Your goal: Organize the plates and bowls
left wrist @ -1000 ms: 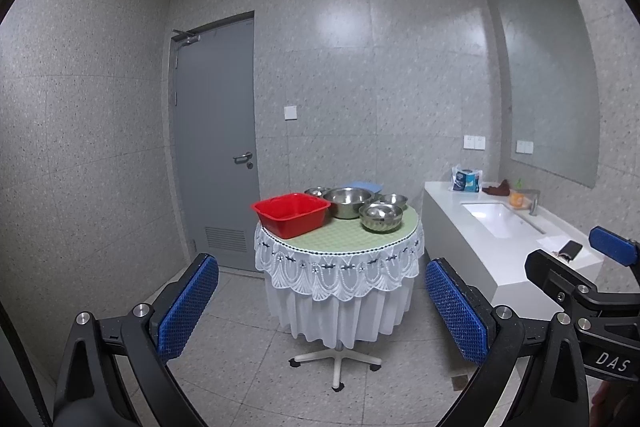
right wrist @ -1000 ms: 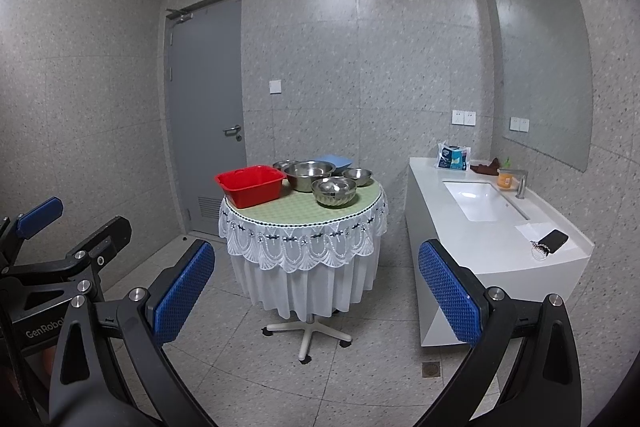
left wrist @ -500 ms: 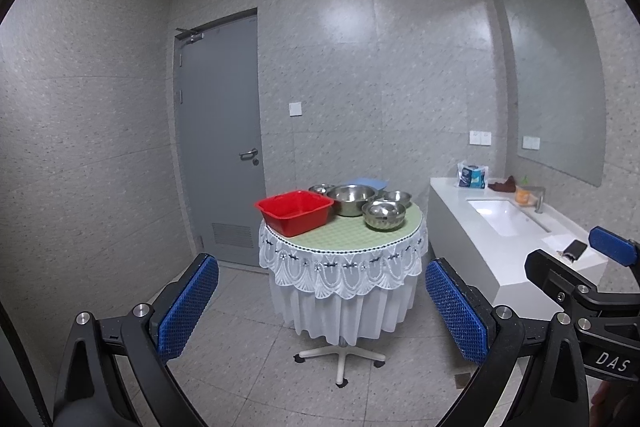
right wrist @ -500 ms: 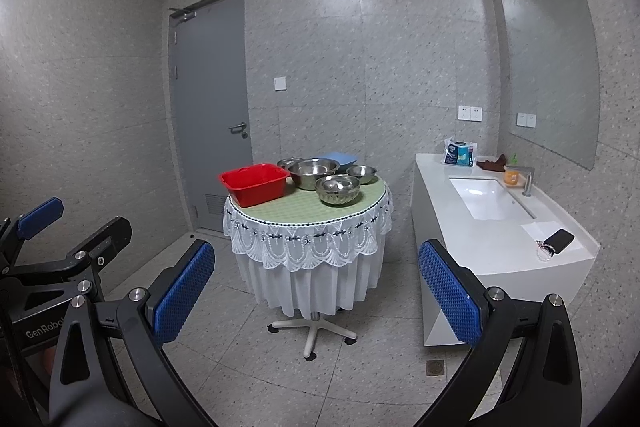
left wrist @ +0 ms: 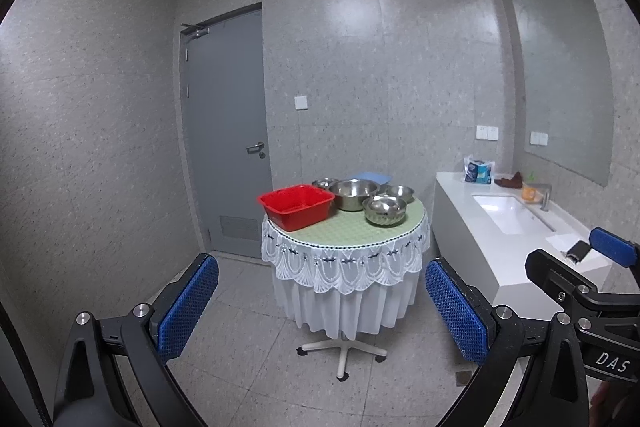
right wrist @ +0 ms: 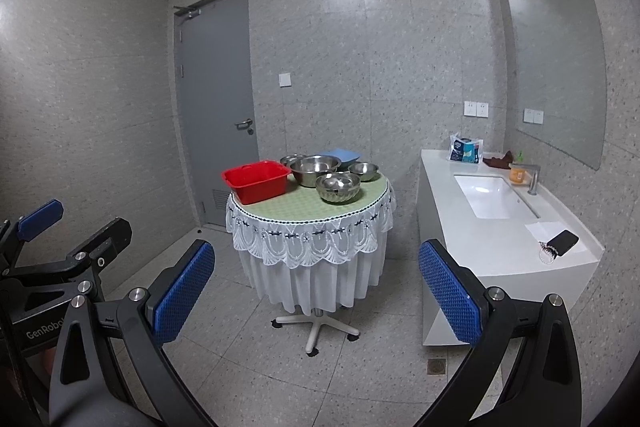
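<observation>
A round table [left wrist: 320, 233] [right wrist: 280, 207] with a green top and white lace cloth stands mid-room. On it sit a red plastic basin [left wrist: 296, 206] [right wrist: 257, 181], a large steel bowl [left wrist: 354, 193] [right wrist: 315, 169], a nearer steel bowl [left wrist: 385, 210] [right wrist: 338, 187], smaller steel bowls [left wrist: 399, 193] [right wrist: 363, 171] and a blue plate [left wrist: 374, 178] [right wrist: 339, 155] at the back. My left gripper [left wrist: 320, 303] and right gripper [right wrist: 316, 291] are both open and empty, far from the table, held above the floor.
A white counter with a sink [right wrist: 492, 201] [left wrist: 508, 215] runs along the right wall, carrying a phone [right wrist: 562, 241], a tissue pack [right wrist: 464, 149] and an orange cup [right wrist: 517, 174]. A grey door [left wrist: 228, 131] is shut at the back left. A floor drain [right wrist: 436, 366] lies near the counter.
Both views have shifted slightly, so the table sits a little further right and lower in frame. Both grippers stay open and empty.
</observation>
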`<action>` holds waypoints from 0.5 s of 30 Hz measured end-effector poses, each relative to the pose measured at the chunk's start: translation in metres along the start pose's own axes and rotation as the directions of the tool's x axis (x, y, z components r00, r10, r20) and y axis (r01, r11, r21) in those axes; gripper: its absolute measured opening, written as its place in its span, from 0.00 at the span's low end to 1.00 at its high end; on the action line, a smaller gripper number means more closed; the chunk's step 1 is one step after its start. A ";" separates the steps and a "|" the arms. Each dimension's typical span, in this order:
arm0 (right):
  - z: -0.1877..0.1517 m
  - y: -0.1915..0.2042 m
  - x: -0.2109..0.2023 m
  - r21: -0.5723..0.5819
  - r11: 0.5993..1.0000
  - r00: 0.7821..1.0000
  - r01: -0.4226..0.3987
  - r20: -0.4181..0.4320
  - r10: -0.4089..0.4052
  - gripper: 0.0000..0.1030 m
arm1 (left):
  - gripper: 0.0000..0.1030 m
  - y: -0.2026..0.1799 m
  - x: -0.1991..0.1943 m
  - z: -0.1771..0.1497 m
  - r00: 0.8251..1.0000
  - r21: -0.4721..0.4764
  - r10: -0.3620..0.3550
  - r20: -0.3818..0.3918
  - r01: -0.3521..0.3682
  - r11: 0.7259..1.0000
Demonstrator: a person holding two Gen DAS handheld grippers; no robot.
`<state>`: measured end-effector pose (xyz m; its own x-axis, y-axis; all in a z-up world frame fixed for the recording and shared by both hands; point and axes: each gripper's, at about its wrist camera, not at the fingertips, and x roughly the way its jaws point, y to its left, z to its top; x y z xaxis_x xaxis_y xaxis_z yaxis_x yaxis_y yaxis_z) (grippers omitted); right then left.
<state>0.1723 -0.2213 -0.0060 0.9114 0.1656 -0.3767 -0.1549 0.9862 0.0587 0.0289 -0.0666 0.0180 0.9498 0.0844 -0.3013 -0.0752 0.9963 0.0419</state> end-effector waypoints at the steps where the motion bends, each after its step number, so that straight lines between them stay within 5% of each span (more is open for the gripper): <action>1: 0.001 -0.002 0.002 0.003 1.000 1.000 -0.002 -0.004 0.002 1.00 | 0.99 -0.001 0.003 0.002 1.000 0.001 0.002 -0.001 -0.002 1.000; 15: 0.017 -0.007 0.080 0.039 0.998 0.999 0.040 -0.035 -0.039 1.00 | 0.99 0.014 0.119 0.041 0.998 0.018 -0.054 -0.029 0.055 0.998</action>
<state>0.2530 -0.2150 -0.0212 0.9028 0.1269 -0.4109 -0.1032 0.9915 0.0793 0.1527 -0.0429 0.0216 0.9433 0.0308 -0.3306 -0.0177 0.9989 0.0427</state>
